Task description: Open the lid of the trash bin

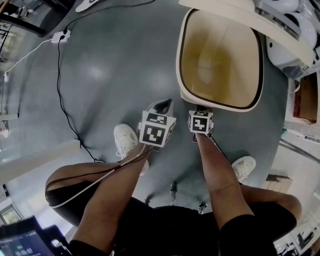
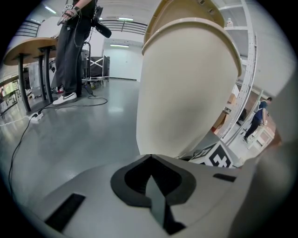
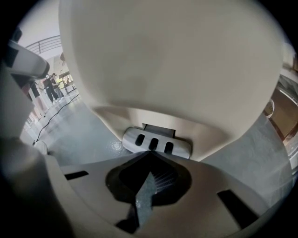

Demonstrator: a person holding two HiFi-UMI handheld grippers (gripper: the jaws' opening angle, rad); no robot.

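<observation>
The cream trash bin (image 1: 220,57) stands on the grey floor with its mouth uncovered, and its brownish inside shows. Its lid (image 1: 235,11) is tipped up at the far side, and the lid (image 2: 186,11) also shows above the rim in the left gripper view. My right gripper (image 1: 201,109) is shut, with its tips (image 3: 149,152) down at the near edge of the grey three-slot foot pedal (image 3: 157,142) at the bin's base. My left gripper (image 1: 162,106) hangs just left of the bin's front, shut on nothing, with the bin wall (image 2: 186,88) close ahead.
A black cable and a white power strip (image 1: 62,36) lie on the floor at far left. The person's white shoes (image 1: 125,139) (image 1: 244,167) stand near the bin. Shelving (image 1: 305,115) runs along the right. Another person (image 2: 70,51) stands by a round table (image 2: 28,46).
</observation>
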